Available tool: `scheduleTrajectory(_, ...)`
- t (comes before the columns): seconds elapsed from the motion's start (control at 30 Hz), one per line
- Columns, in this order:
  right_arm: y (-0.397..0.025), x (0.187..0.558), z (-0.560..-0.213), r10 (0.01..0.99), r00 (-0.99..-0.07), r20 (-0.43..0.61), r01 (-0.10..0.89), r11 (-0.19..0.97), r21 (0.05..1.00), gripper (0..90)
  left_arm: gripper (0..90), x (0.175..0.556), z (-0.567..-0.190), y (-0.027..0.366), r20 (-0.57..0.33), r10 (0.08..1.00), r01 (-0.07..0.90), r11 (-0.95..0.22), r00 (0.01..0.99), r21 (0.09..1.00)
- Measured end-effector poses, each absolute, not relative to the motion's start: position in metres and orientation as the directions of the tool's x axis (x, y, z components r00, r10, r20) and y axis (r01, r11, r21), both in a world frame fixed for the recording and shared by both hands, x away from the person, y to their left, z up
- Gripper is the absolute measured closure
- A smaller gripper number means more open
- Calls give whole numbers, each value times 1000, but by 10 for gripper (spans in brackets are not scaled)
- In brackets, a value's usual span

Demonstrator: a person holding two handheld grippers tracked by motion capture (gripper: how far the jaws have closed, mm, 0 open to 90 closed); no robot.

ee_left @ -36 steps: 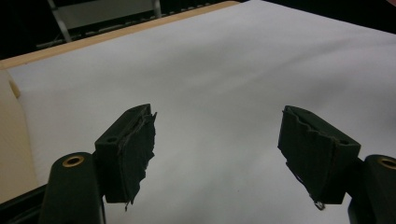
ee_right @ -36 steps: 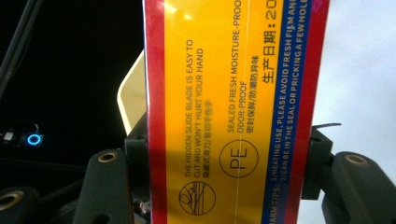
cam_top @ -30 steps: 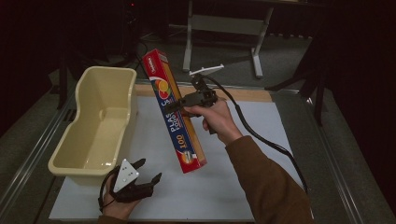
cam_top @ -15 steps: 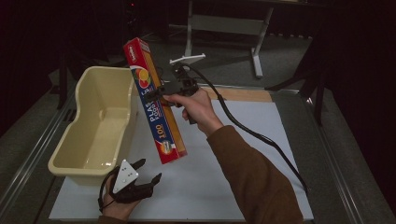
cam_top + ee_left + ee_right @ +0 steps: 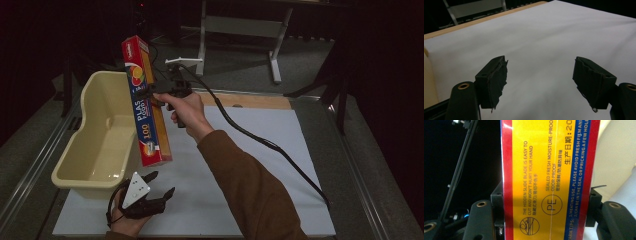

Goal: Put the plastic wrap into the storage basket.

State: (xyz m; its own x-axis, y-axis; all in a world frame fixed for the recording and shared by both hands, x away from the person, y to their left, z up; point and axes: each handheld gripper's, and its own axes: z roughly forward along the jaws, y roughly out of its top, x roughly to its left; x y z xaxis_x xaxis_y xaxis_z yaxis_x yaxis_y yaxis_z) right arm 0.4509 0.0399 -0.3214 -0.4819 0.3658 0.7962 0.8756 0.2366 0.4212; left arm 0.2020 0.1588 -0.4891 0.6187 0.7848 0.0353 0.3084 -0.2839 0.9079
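Note:
A long red, blue and yellow plastic-wrap box (image 5: 145, 105) hangs in the air, tilted, above the right rim of a cream plastic tub (image 5: 97, 145). My right gripper (image 5: 152, 93) is shut on the box near its middle, held up by a hand in a brown sleeve. The right gripper view has the box (image 5: 549, 177) clamped between my two black jaws, its printed yellow face toward the camera. My left gripper (image 5: 159, 186) rests low on the white mat (image 5: 260, 165) by the tub's near corner. It stands open (image 5: 539, 82) with nothing between its pads.
The tub sits at the left on the white mat. A black cable (image 5: 260, 142) trails from the right gripper across the mat to the right. A wooden strip (image 5: 250, 101) borders the mat's far edge. A metal stand (image 5: 240, 30) is beyond the table.
My right gripper has carried the box leftward and higher, from over the mat to above the tub's right rim. The left gripper has stayed put.

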Motion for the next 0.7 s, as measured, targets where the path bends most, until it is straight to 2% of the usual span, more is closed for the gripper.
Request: scheduleTrajectory(0.7, 115, 447, -355, 336, -397, 854, 914, 229, 335, 397, 264, 192, -489, 154, 74, 774, 282, -316, 629, 906)
